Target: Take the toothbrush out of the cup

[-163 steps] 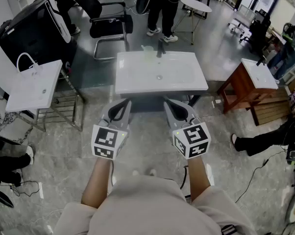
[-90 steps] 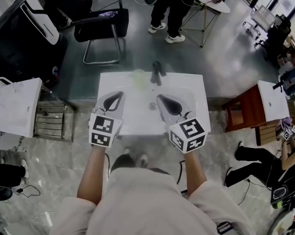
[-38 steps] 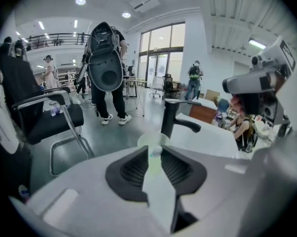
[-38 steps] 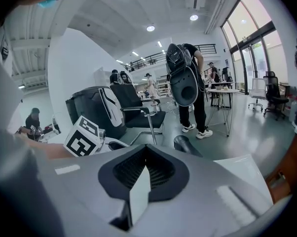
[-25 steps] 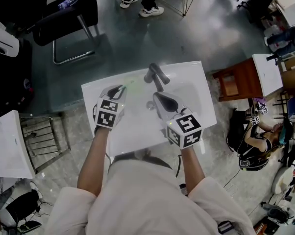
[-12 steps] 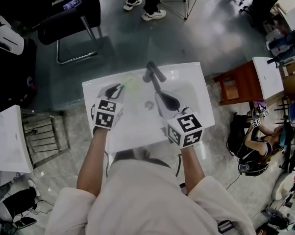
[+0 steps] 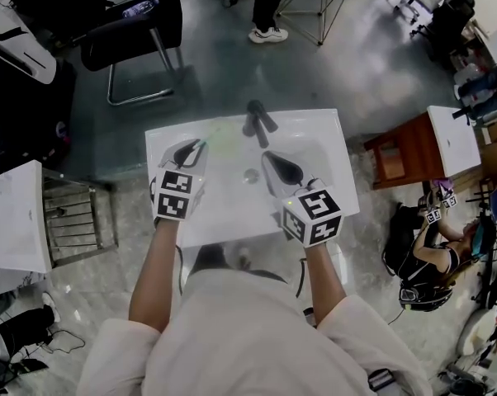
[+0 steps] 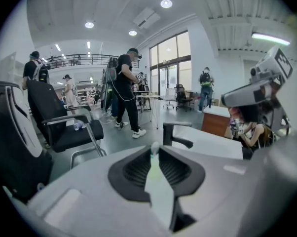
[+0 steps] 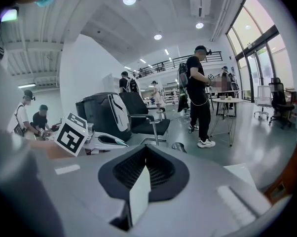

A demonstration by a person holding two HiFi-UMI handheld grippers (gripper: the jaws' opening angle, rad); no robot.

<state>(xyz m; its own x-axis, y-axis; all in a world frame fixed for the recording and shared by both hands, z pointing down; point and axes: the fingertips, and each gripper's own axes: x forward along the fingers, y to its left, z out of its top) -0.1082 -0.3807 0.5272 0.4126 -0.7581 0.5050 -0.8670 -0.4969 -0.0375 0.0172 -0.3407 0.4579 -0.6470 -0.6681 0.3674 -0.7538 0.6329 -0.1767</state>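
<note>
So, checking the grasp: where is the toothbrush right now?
In the left gripper view the toothbrush sits clamped in the left tool, left of the black faucet.

Seen from above: the head camera looks steeply down past the person's shoulders onto a white washbasin [image 7: 232, 221]. It takes in both forearms, the left gripper [image 7: 201, 143], the right gripper [image 7: 270, 157] and the floor around. The left gripper view rides low and close behind its own jaws. It faces level across the basin toward the black faucet [image 8: 175, 135], a black chair [image 8: 64, 127] and a standing person in black [image 8: 126, 88]. The right gripper view faces much the same way from farther right. All three views share the faucet, the chair and that person.
</note>
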